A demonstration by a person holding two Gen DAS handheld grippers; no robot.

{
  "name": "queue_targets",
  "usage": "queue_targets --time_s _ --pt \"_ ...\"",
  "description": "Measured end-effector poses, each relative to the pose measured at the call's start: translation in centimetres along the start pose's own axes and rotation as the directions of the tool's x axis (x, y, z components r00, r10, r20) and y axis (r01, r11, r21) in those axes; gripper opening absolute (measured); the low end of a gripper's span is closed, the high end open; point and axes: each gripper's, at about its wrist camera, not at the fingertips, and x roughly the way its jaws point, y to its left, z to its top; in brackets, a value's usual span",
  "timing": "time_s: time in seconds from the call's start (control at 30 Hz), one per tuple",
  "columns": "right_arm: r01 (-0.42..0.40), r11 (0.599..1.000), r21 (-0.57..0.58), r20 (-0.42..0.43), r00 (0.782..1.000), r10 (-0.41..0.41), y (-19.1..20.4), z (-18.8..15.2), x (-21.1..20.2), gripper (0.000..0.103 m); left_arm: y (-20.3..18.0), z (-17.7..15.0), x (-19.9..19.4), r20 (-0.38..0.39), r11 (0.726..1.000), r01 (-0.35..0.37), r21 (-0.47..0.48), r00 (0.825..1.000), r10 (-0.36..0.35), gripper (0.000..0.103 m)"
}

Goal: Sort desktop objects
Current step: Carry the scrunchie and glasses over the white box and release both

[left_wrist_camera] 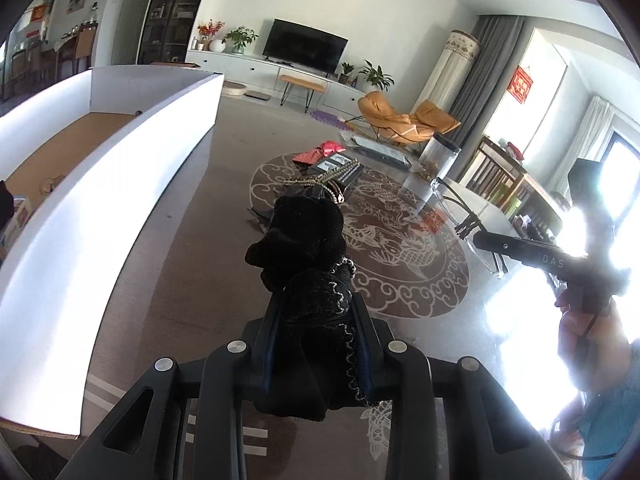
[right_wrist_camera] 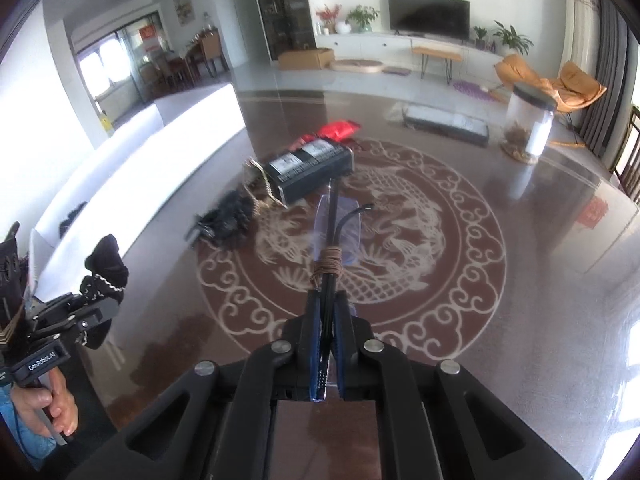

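My left gripper (left_wrist_camera: 316, 316) is shut on a black fuzzy fabric item with silver trim (left_wrist_camera: 304, 248), held above the table beside the white box (left_wrist_camera: 120, 184). It also shows in the right wrist view (right_wrist_camera: 106, 272). My right gripper (right_wrist_camera: 329, 300) is shut on a clear packet with black cables tied by a brown cord (right_wrist_camera: 330, 240), lifted over the table; it shows in the left wrist view (left_wrist_camera: 472, 216). On the table lie a black box (right_wrist_camera: 310, 168), a beaded chain (right_wrist_camera: 264, 184), a dark fuzzy item (right_wrist_camera: 224, 220) and a red packet (right_wrist_camera: 338, 130).
The glossy table (right_wrist_camera: 500, 280) has a round dragon pattern. A clear jar with a black lid (right_wrist_camera: 530, 124) stands at the far right. A long grey packet (right_wrist_camera: 448, 122) lies at the far edge. The white box runs along the left side.
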Motion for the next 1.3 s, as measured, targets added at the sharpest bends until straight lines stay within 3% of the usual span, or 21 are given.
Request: queue_targets --time_s 0.2,0.3,0.4,0.57,0.7,0.77,0.87,0.93,0.97,1.0,1.07,1.17,1.23,1.3 --pt "-0.105 0.991 -0.087 0.097 0.989 0.114 6.2 4.7 -1.3 0.007 2.3 3.7 -6.8 0.142 0.996 -0.017 -0.092 0.989 0.030 0.031" --pt "-0.184 0.972 -0.149 0.130 0.970 0.204 11.1 7.9 -1.2 0.007 5.7 6.5 -10.2 0.204 0.986 -0.069 -0.150 0.974 0.099 0.031" --pt "-0.271 0.940 -0.207 0.127 0.945 0.300 16.8 10.8 0.0 0.007 10.8 8.7 -12.6 0.208 0.963 -0.160 -0.216 0.956 0.205 0.031" --pt "-0.425 0.869 -0.253 0.017 0.896 0.444 26.6 13.1 4.5 0.007 20.0 10.9 -12.7 0.096 0.891 -0.343 -0.298 0.918 0.386 0.031" --pt "-0.502 0.826 -0.258 -0.105 0.864 0.493 32.7 12.2 8.9 0.007 25.3 11.6 -10.6 -0.014 0.840 -0.438 -0.320 0.889 0.458 0.031" --pt "-0.524 0.815 -0.245 -0.185 0.851 0.492 35.2 11.0 11.2 0.007 26.9 11.7 -9.0 -0.078 0.829 -0.460 -0.317 0.884 0.461 0.031" --pt "-0.506 0.820 -0.266 -0.257 0.857 0.446 37.1 9.1 13.5 0.007 28.5 11.4 -6.7 -0.171 0.822 -0.484 -0.300 0.875 0.453 0.033" --pt "-0.500 0.825 -0.264 -0.315 0.853 0.416 37.7 7.9 15.0 0.009 29.1 10.9 -5.3 -0.237 0.798 -0.523 -0.300 0.851 0.468 0.038" --pt "-0.498 0.826 -0.265 -0.332 0.851 0.407 37.5 7.4 15.5 0.014 29.2 10.6 -5.0 -0.260 0.787 -0.535 -0.306 0.842 0.472 0.044" --pt "-0.502 0.823 -0.266 -0.337 0.848 0.408 37.4 7.2 15.7 0.028 29.3 10.2 -4.6 -0.271 0.782 -0.540 -0.313 0.839 0.471 0.046" --pt "-0.518 0.810 -0.276 -0.309 0.846 0.435 37.0 6.8 15.0 0.043 28.5 10.1 -4.6 -0.247 0.782 -0.554 -0.284 0.831 0.499 0.055" --pt "-0.491 0.814 -0.309 -0.203 0.871 0.448 35.7 6.9 12.4 0.065 26.7 10.1 -5.3 -0.197 0.785 -0.552 -0.280 0.834 0.516 0.062" --pt "-0.457 0.826 -0.331 -0.103 0.887 0.450 33.9 7.3 10.3 0.074 25.1 10.3 -6.4 -0.150 0.794 -0.535 -0.291 0.845 0.514 0.062" --pt "-0.381 0.859 -0.343 0.011 0.912 0.409 30.6 6.7 8.1 0.089 22.5 10.5 -7.3 -0.097 0.819 -0.499 -0.283 0.865 0.493 0.062"
